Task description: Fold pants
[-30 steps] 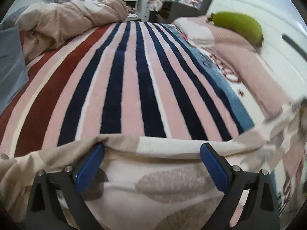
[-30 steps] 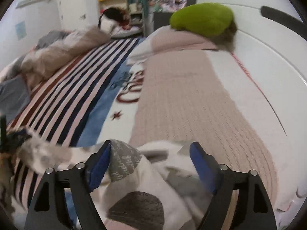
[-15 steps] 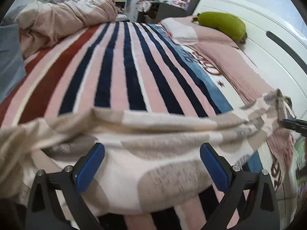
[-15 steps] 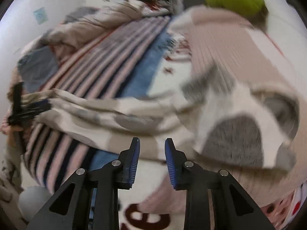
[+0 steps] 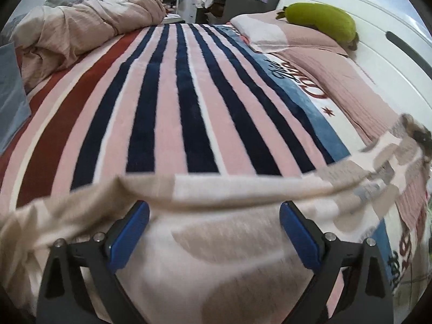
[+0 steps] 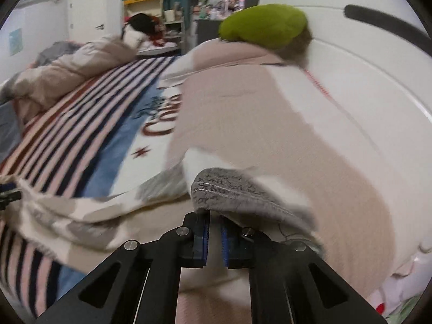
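The pants [image 5: 216, 243] are cream cloth with grey and beige blotches, stretched across the near part of the striped blanket [image 5: 175, 108]. My left gripper [image 5: 214, 210] stands wide open, and the cloth's upper edge drapes over its blue pads [image 5: 129, 232] without being pinched. In the right wrist view my right gripper [image 6: 214, 216] is shut on a grey-patched corner of the pants [image 6: 232, 189]. From there the cloth runs left towards the left gripper [image 6: 6, 191] at the frame's edge. The right gripper [image 5: 425, 140] shows as a dark tip at the far right of the left wrist view.
A crumpled beige duvet [image 5: 81, 27] lies at the back left, with a grey-blue cloth [image 5: 10, 94] at the left edge. Pink pillows [image 5: 337, 81] and a green plush [image 5: 321, 19] rest against the white headboard [image 5: 378, 40] on the right. Cluttered shelves stand beyond the bed.
My right gripper's jaws went from wide apart to shut on the pants' corner. The cloth swung up and across, then settled lower. The left jaws stayed wide apart.
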A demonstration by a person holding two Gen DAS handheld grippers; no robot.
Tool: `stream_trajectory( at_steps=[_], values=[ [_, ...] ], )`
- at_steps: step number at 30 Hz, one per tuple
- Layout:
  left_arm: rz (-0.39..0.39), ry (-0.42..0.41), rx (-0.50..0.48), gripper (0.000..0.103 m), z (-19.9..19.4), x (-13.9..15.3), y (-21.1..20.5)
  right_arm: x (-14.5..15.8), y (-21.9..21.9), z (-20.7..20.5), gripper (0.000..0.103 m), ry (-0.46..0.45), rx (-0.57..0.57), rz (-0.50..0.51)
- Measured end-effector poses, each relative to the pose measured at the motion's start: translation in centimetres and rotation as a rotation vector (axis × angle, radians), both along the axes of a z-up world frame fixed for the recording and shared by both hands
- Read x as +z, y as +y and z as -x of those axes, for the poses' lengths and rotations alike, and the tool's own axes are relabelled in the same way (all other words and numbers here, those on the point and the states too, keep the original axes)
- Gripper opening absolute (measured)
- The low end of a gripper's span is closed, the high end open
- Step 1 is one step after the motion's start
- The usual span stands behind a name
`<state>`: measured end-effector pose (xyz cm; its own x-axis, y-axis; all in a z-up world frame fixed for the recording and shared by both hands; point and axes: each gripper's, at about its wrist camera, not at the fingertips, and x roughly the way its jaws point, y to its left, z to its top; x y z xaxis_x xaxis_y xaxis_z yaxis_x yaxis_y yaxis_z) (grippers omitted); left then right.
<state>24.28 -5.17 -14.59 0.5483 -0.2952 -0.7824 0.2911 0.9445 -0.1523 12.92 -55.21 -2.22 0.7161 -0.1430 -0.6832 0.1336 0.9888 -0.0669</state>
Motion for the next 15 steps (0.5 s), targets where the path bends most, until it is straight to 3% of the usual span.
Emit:
stream_trajectory(
  at_steps=[2,4,5,6,8,10,12,15],
  values=[
    [-0.030,-0.007,0.036,0.096,-1.4,-0.2,0.1,0.1,-1.4,-0.9,0.004,-0.008,-0.041,0.023],
    [-0.062,-0.018,0.063,0.096,-2.4,-0.5,0.2,0.5,-2.6,-1.6,0.022,-0.034,-0.094,0.060],
    [-0.090,-0.038,0.084,0.096,-2.9,-0.6,0.2,0.8,-3.1,-1.6,0.036,-0.058,-0.112,0.086],
    [-0.125,-0.065,0.117,0.096,-3.4,-0.5,0.3,1.0,-3.4,-1.6,0.041,-0.081,-0.130,0.109],
    [-0.143,-0.100,0.170,0.096,-3.9,0.0,0.8,1.5,-4.1,-1.3,0.041,-0.108,-0.148,0.090],
    [-0.100,-0.120,0.188,0.096,-3.8,1.0,1.8,1.9,-4.0,-0.4,0.044,-0.129,-0.131,0.034],
    [-0.057,-0.137,0.189,0.096,-2.7,2.4,2.8,1.9,-3.3,0.7,0.057,-0.136,-0.108,-0.004],
    [-0.016,-0.136,0.180,0.096,-0.5,3.9,4.3,1.5,-1.8,3.3,0.060,-0.143,-0.079,-0.066]
  ],
)
